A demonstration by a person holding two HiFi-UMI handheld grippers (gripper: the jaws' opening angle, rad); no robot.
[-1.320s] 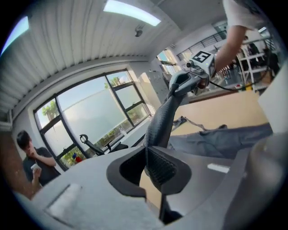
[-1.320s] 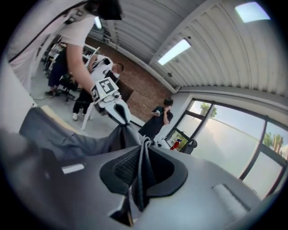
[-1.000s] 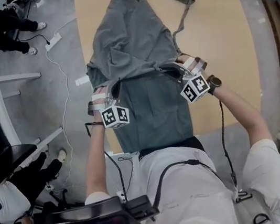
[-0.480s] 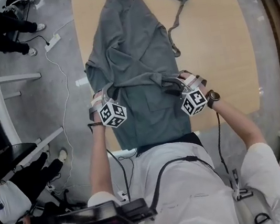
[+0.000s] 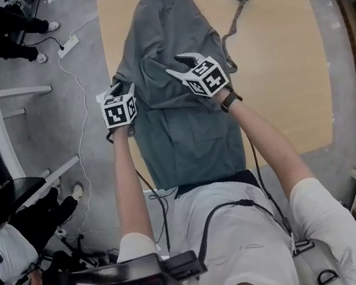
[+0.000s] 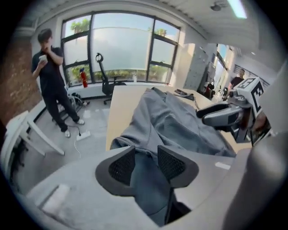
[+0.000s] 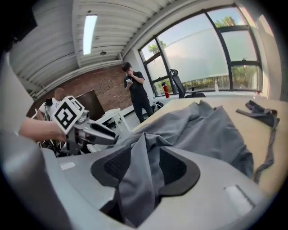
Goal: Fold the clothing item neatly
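Grey fabric garment (image 5: 182, 124), lengthwise down the tan wooden surface (image 5: 290, 86). Folds lie between both jaws at its middle: left gripper (image 5: 118, 89) (garment's left edge) opening, right gripper (image 5: 182, 64) (centre) closing, neither clamped.

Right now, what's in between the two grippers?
Bunched gray clothing, seen in the head view. It also runs between the opening jaws of the left gripper and the closing jaws of the right gripper.
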